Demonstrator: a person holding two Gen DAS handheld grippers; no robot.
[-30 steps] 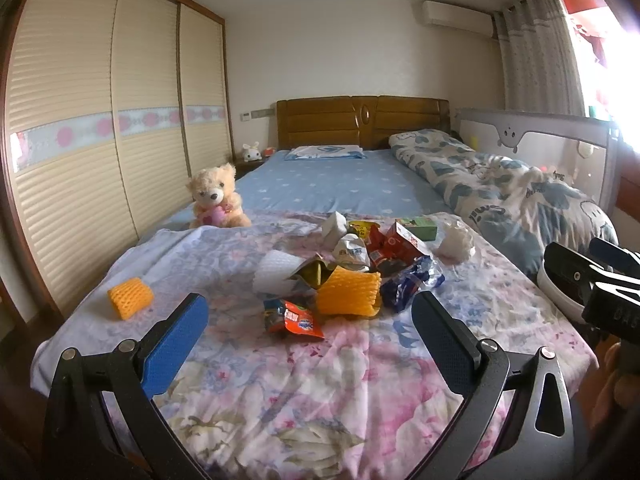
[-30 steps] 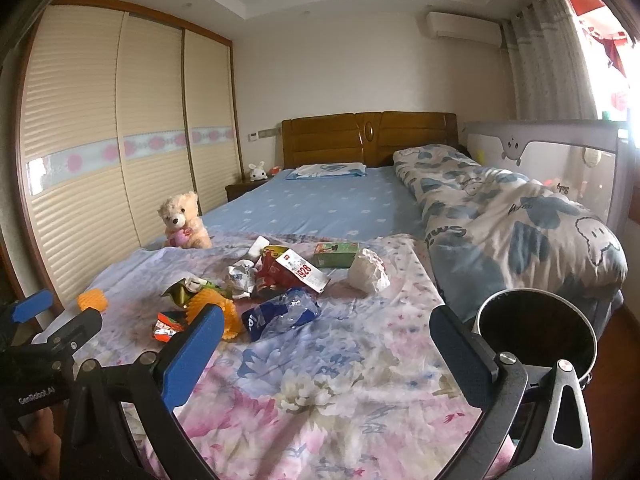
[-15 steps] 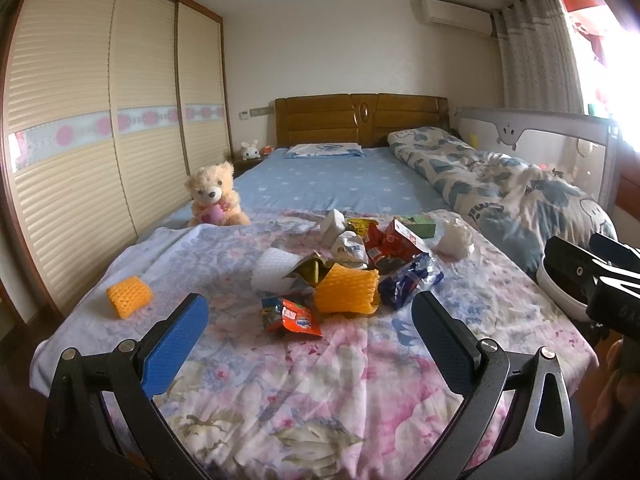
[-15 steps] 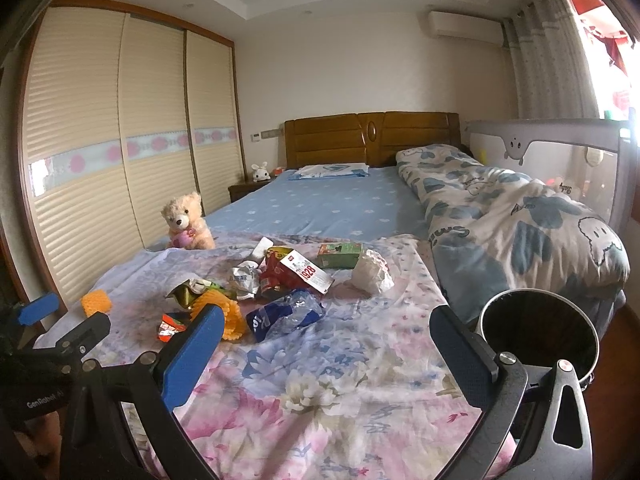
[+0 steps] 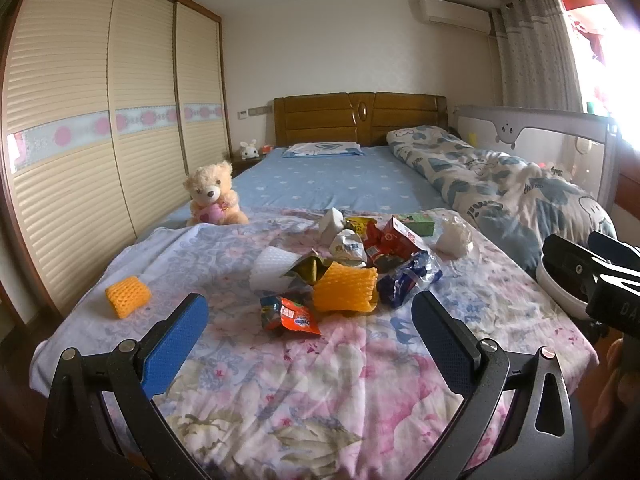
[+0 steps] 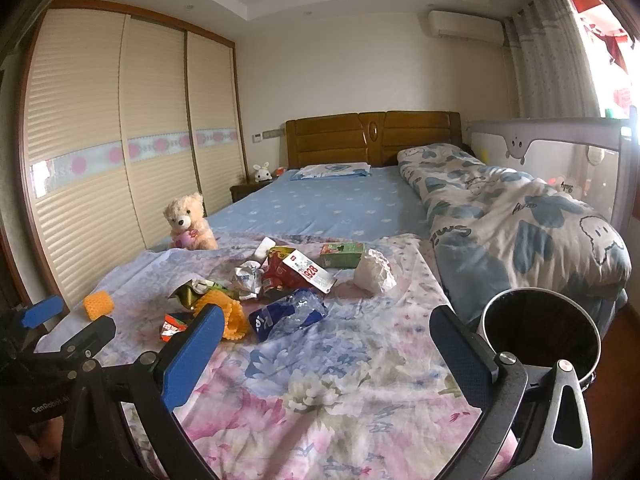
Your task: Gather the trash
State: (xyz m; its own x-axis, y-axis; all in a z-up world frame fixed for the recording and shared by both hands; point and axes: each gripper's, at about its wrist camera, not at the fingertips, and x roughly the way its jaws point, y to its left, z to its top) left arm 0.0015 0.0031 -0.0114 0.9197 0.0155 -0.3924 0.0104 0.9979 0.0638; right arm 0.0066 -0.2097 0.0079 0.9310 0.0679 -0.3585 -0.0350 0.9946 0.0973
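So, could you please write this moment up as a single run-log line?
phase: approach | left gripper: open, holding nothing | right gripper: open, holding nothing | trash pile: on bedspread, untouched | bin: beside bed

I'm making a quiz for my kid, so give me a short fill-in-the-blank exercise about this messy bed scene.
1. The teddy bear sits on the bed near the ____.
2. Both the left gripper and the right gripper are ____.
3. The lone foam fruit net apart from the trash pile is ____ in color.
4. The trash bin stands beside the bed on the ____ side.

Answers: wardrobe; open; orange; right
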